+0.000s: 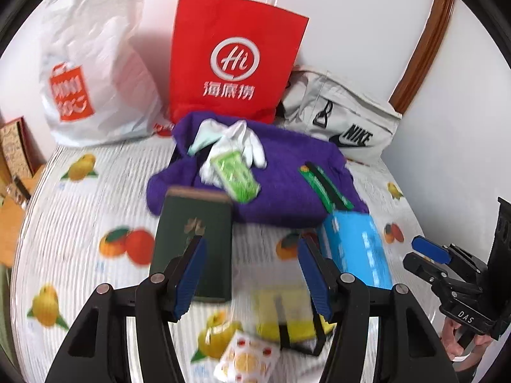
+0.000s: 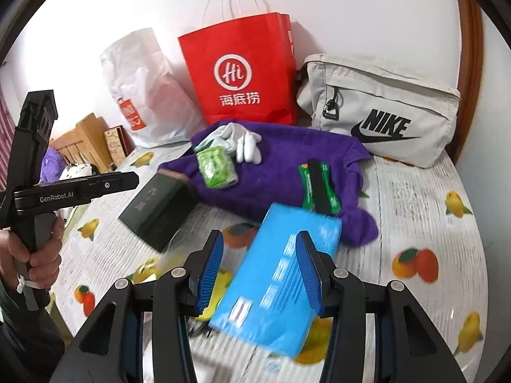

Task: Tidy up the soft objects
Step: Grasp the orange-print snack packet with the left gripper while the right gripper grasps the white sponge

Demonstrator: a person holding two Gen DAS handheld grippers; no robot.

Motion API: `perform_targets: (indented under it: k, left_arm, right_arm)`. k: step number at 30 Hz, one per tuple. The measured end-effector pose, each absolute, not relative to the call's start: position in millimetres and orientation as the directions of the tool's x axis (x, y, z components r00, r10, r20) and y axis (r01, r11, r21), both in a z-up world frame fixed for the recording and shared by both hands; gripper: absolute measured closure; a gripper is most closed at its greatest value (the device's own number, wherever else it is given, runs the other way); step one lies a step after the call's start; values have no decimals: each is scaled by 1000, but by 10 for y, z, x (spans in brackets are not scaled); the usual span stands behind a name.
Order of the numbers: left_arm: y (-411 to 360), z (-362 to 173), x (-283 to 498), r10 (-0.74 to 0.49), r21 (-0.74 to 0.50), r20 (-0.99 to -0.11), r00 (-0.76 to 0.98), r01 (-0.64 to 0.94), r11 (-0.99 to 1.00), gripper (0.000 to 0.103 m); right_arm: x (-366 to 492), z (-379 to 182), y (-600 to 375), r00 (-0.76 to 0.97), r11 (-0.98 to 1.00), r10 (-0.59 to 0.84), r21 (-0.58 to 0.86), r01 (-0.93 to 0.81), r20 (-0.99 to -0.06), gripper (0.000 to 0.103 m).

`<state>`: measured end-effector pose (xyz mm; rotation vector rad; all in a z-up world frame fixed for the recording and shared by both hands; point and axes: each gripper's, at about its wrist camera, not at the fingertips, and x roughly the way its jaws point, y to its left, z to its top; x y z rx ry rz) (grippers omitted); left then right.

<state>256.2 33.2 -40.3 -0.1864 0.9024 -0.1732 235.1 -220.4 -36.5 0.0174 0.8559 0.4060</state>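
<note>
Bed (image 2: 415, 191): bags line far wall; bare sheet right. Left gripper (image 1: 252, 274) released, empty. Right gripper (image 2: 260, 271) released, straddling blue box (image 2: 274, 287).

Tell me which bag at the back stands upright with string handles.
The red paper bag; the white plastic bag slumps, the grey Nike bag lies low.

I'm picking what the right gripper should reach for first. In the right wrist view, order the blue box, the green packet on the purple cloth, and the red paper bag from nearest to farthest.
From the right gripper:
1. Blue box, right under the open fingers, partly between them.
2. Green packet, farther ahead and slightly left, lying on the purple cloth.
3. Red paper bag, standing at the back against the wall.
</note>
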Motion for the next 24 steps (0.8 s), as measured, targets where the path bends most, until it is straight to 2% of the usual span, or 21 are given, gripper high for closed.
perform_targets:
  k: [2, 6, 12, 16, 21, 22, 24]
  left_arm:
    - [343, -446, 2445, -229, -234, -768, 599, 71, 970, 46]
    - [321, -605, 2204, -232, -229, -791, 567, 79, 970, 46]
    - [248, -1002, 1972, -247, -226, -828, 503, 103, 969, 46]
    - [204, -1255, 1919, -249, -221, -848, 469, 114, 969, 46]
    - [93, -1497, 1915, -196, -136, -871, 450, 161, 977, 39]
    - [51, -1510, 1895, -183, -106, -864, 470, 186, 977, 33]
    - [-28, -1538, 1863, -163, -59, -861, 482, 225, 973, 28]
  right_arm:
    - [2222, -375, -2203, 581, 924, 356, 183, -337, -732, 55]
    - [1961, -427, -2163, 576, 921, 362, 186, -342, -733, 48]
    - [1658, -638, -2071, 530, 910, 374, 192, -367, -761, 47]
    - [1470, -789, -2021, 510, 907, 371, 185, -378, -776, 43]
    - [1269, -954, -1995, 486, 909, 381, 222, -353, -787, 37]
    - [1238, -977, -1987, 485, 910, 380, 224, -349, -788, 36]
    - [1187, -1049, -1953, 476, 915, 366, 217, -340, -800, 36]
